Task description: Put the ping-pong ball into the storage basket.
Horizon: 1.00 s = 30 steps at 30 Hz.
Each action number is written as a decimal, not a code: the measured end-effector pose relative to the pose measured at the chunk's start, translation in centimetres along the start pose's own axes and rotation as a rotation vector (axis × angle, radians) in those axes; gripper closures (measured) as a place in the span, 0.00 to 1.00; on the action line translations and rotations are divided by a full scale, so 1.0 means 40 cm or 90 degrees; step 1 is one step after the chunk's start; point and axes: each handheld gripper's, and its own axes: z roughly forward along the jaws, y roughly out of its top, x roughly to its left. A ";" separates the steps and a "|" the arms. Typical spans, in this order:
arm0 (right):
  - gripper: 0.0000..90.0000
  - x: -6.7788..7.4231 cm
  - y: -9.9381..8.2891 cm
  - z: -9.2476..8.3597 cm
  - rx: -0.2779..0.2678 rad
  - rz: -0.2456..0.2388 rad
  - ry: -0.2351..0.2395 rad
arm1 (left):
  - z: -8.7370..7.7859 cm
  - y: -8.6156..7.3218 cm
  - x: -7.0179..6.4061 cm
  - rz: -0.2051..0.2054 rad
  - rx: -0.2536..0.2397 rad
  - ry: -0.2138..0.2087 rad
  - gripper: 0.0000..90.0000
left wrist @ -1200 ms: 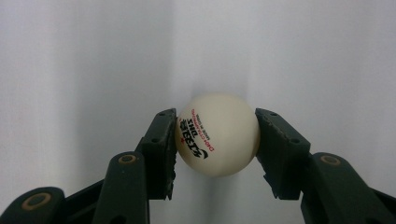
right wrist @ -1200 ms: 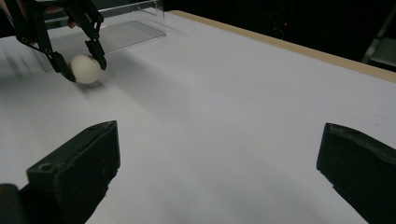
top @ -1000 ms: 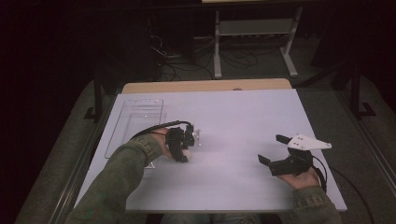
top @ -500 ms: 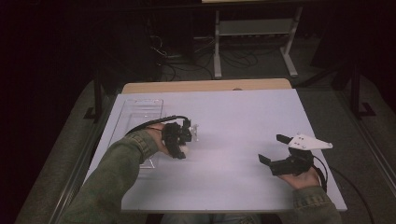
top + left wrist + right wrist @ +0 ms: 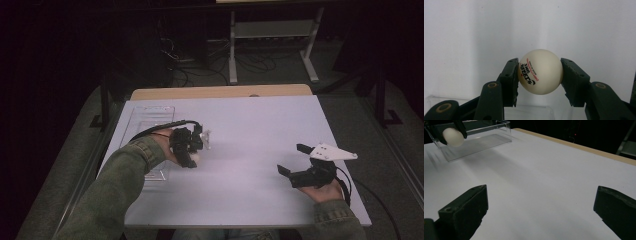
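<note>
Left claw (image 5: 540, 75) grasping a white ball (image 5: 540, 75) above the white surface (image 5: 250, 125), just beside a clear tray (image 5: 150, 120); right claw (image 5: 541, 215) spread wide, holding nothing.

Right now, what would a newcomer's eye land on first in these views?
The white ping-pong ball with printed lettering, pinched between the left claw's black jaws above the white table. Next, the clear plastic tray at the table's left edge, beside that hand. The right claw rests open at the table's right, holding nothing.
</note>
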 end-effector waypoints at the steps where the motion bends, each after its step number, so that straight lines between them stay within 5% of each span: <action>1: 0.00 0.000 0.000 0.000 0.001 0.001 0.000 | -0.003 0.000 0.000 0.000 -0.001 0.000 0.56; 30: 0.00 0.003 0.002 -0.006 0.000 -0.001 -0.004 | -0.142 0.036 -0.011 0.022 0.023 0.027 0.56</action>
